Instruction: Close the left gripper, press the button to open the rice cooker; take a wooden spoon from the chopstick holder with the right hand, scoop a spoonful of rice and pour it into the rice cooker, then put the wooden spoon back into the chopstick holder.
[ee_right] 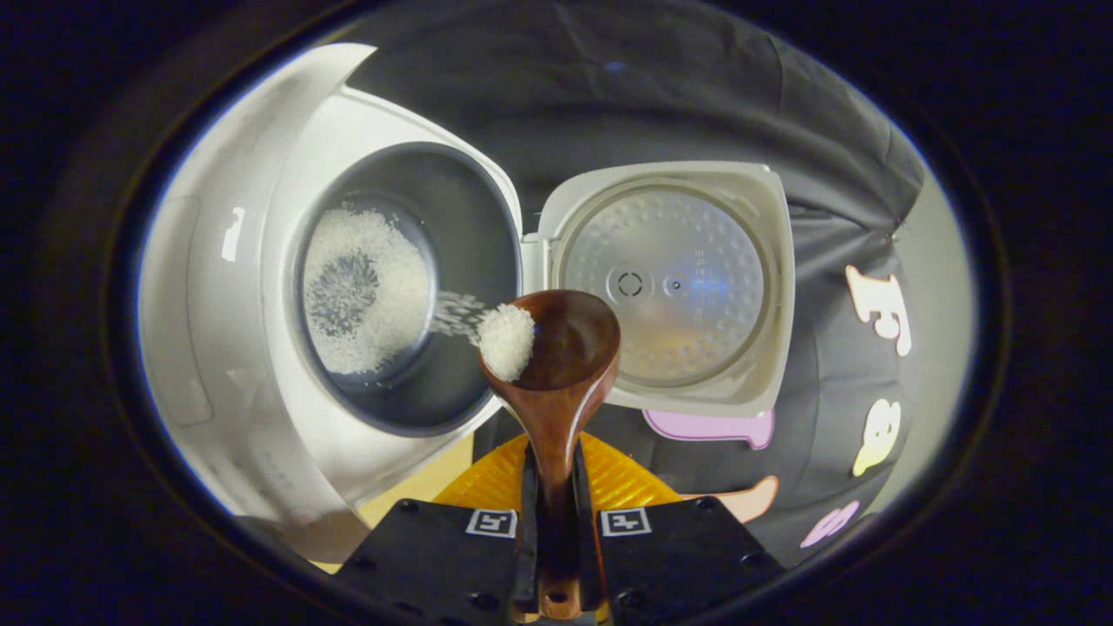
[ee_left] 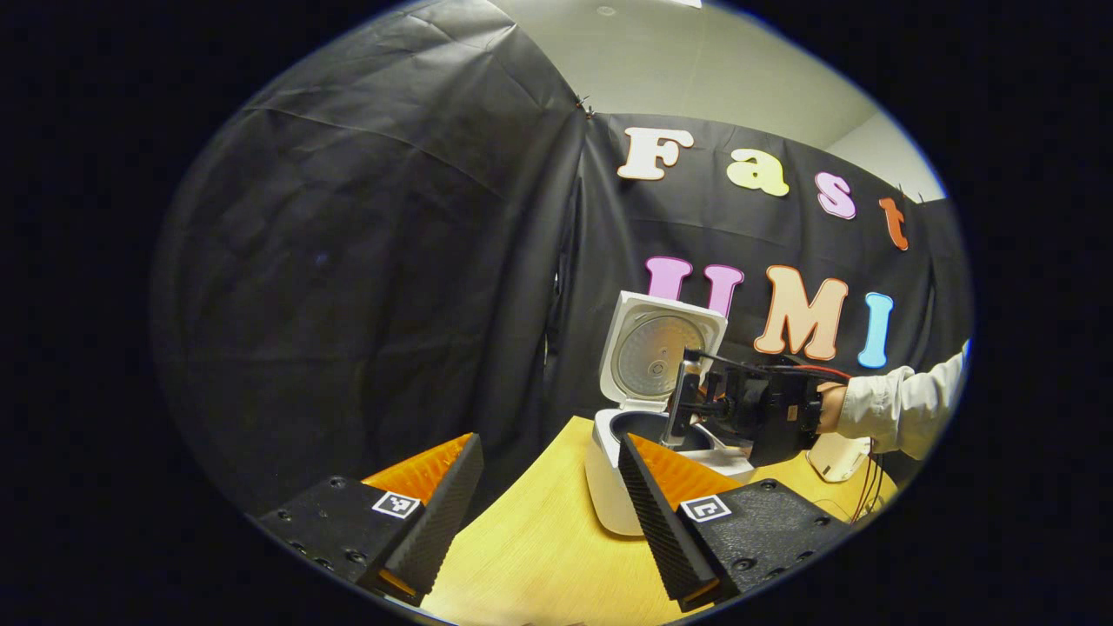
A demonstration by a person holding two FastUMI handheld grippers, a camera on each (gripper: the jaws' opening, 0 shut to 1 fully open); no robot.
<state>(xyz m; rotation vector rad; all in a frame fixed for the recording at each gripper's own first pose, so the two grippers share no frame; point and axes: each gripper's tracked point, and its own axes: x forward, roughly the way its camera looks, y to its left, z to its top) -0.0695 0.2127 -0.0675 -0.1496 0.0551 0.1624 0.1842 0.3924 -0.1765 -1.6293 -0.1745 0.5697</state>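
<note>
The white rice cooker (ee_right: 235,287) stands with its lid (ee_right: 669,287) swung up, and rice (ee_right: 365,287) lies on the bottom of its dark inner pot. My right gripper (ee_right: 553,487) is shut on the handle of a wooden spoon (ee_right: 561,365), tilted over the pot. Rice (ee_right: 507,341) is sliding off the spoon's edge into the pot. In the left gripper view the cooker (ee_left: 613,487) sits on the wooden table (ee_left: 539,548), lid (ee_left: 658,352) raised, with the right gripper (ee_left: 683,409) held over the pot by a hand in a white sleeve (ee_left: 904,400). My left gripper (ee_left: 549,500) hangs open, short of the cooker.
A small white object (ee_left: 836,456) rests on the table behind the right gripper, with cables hanging beside it. The black cloth wall closes off the back and the left side.
</note>
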